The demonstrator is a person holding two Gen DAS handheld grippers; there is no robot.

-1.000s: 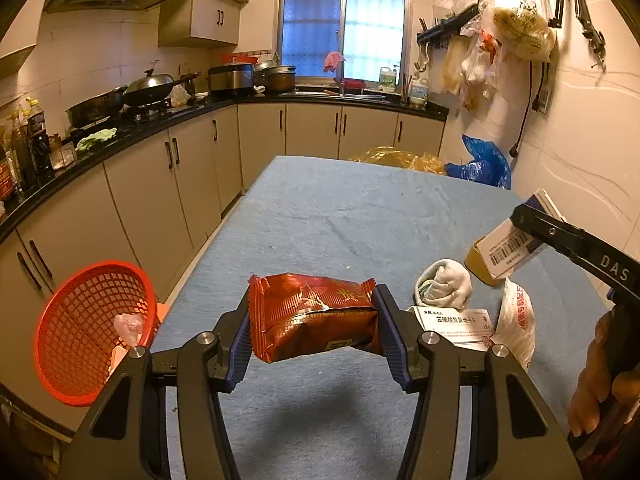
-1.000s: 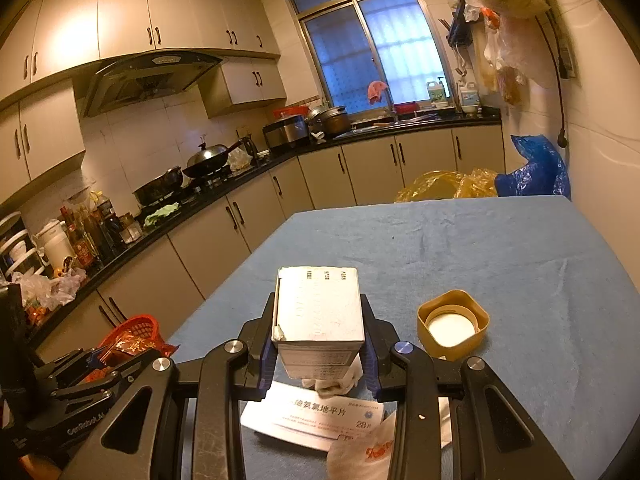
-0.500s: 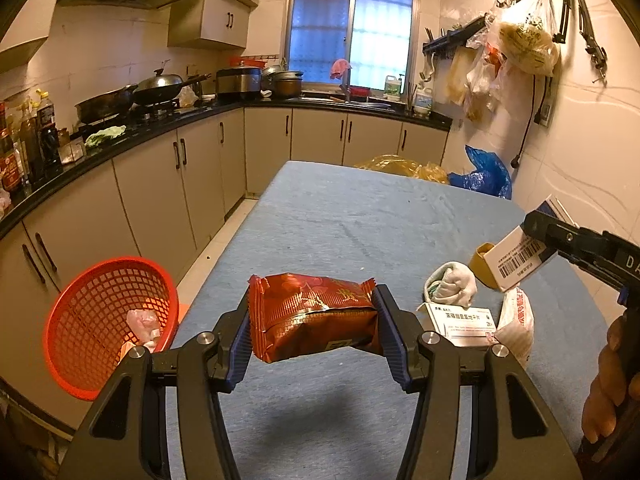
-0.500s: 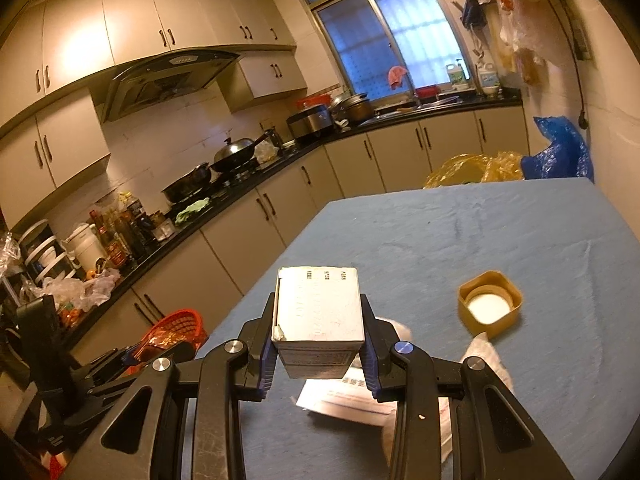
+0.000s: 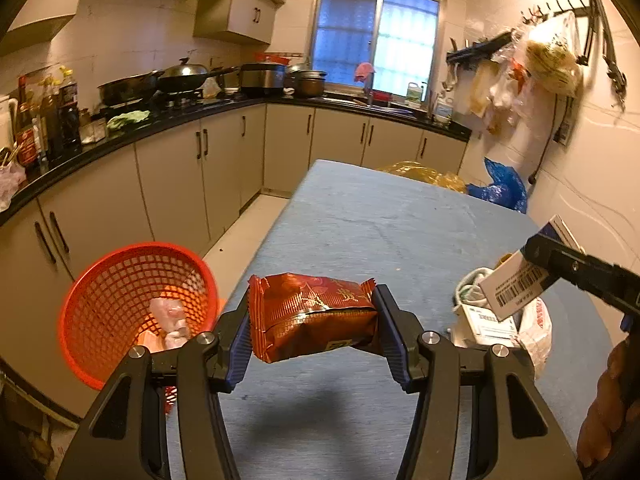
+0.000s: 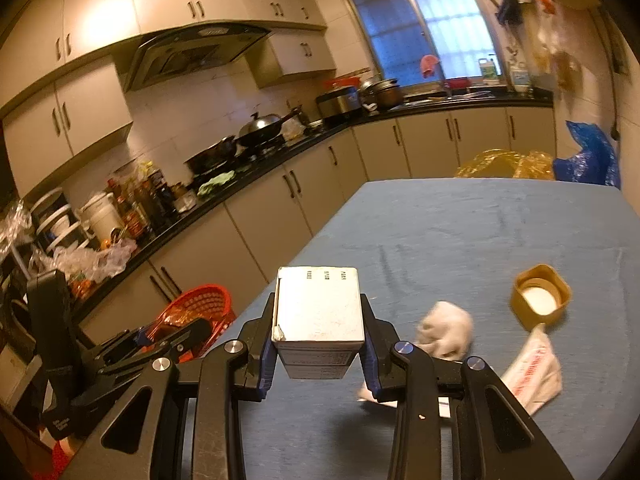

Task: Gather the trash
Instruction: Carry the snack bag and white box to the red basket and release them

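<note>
My left gripper (image 5: 314, 324) is shut on a red foil snack packet (image 5: 310, 314), held above the blue table's left edge. Just left of it, beside the table, stands a red mesh basket (image 5: 120, 296) with crumpled trash inside. My right gripper (image 6: 320, 336) is shut on a small white carton (image 6: 318, 306); the same carton (image 5: 516, 280) shows at the right of the left wrist view. In the right wrist view the basket (image 6: 200, 308) lies to the lower left, partly behind the left gripper (image 6: 172, 336).
On the blue table (image 6: 460, 232) lie a crumpled white wad (image 6: 442, 332), a yellow cap (image 6: 540, 298), a printed white bag (image 6: 534, 372) and a paper slip (image 5: 488, 322). Cabinets and a cluttered black counter (image 5: 120, 132) run along the left. Yellow and blue bags (image 5: 500, 190) sit at the far end.
Both grippers have swung left toward the basket, each still gripping its item. The basket now appears larger and closer in the left wrist view, and the table litter has slid right in the right wrist view.
</note>
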